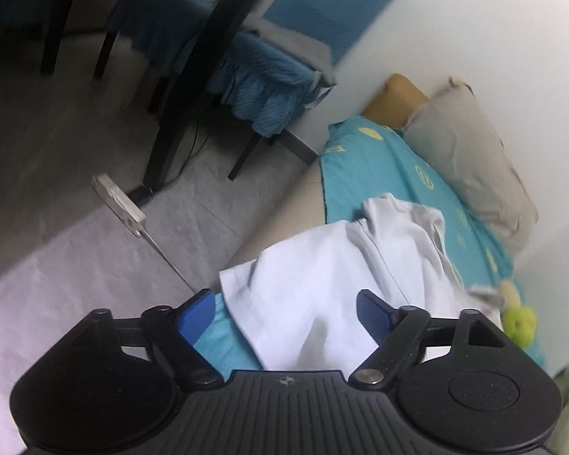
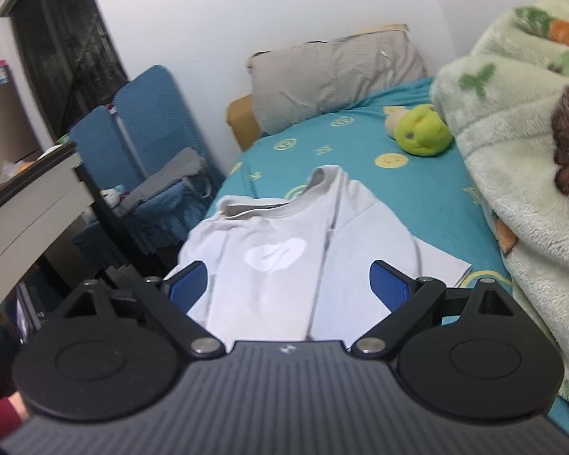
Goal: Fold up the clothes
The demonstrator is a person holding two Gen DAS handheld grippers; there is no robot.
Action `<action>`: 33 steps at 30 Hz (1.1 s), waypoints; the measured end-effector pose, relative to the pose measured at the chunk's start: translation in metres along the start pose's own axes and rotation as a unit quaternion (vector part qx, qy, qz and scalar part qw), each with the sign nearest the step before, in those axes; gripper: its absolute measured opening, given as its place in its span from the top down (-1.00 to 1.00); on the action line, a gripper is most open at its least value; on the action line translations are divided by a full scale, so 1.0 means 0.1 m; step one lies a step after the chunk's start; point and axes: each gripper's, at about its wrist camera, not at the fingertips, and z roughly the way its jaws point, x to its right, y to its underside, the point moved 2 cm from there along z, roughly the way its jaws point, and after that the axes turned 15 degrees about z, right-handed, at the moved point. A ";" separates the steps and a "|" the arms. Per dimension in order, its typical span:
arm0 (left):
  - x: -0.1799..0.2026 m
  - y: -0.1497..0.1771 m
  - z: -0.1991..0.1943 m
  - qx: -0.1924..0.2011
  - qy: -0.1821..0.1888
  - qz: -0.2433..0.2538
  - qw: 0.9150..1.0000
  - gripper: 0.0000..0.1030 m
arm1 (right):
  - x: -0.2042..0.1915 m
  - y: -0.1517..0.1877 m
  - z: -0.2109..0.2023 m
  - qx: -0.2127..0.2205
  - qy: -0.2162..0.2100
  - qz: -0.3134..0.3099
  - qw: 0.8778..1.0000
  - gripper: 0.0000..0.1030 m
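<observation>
White shirt (image 2: pixel 284 261) crumpled on teal bedsheet (image 2: pixel 360 144), centre frame, left gripper (image 1: pixel 284 313) spread wide, right gripper (image 2: pixel 290 284) spread wide too

A bedroom in a home: a bed with a teal patterned sheet (image 2: pixel 322 159), a grey pillow (image 2: pixel 334 76) against the white wall, a fleecy green blanket (image 2: pixel 519 174) heaped at one side and a green plush toy (image 2: pixel 421 132). Beside the bed stand a blue-covered chair (image 2: pixel 148 121) and a desk (image 2: pixel 30 197)

Dim, soft blur, fisheye-warped edges
</observation>
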 end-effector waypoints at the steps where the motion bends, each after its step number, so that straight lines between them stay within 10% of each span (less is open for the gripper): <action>1: -0.02 0.01 0.09 -0.006 0.006 -0.008 1.000 -0.22 | 0.04 -0.01 0.04 -0.001 0.003 0.006 1.000 -0.82; 7: 0.03 -0.01 0.16 0.020 -0.018 0.027 0.999 0.87 | 0.16 -0.03 0.17 -0.005 0.015 0.024 1.000 -0.82; 10: 0.08 -0.18 0.08 0.045 -0.007 0.043 0.998 0.91 | 0.19 -0.02 0.21 -0.008 0.020 0.029 0.999 -0.82; 15: 0.25 -0.87 0.12 0.081 -0.084 0.128 0.985 0.93 | 0.22 -0.02 0.24 -0.008 0.028 0.031 0.999 -0.82; 25: 0.42 -1.85 0.59 0.091 -0.235 0.261 0.932 0.90 | 0.25 -0.06 0.39 0.012 0.070 -0.005 0.997 -0.82; 33: 0.28 -1.45 0.62 0.069 -0.146 0.234 0.959 -0.08 | 0.29 -0.04 0.58 0.010 0.081 -0.022 0.996 -0.82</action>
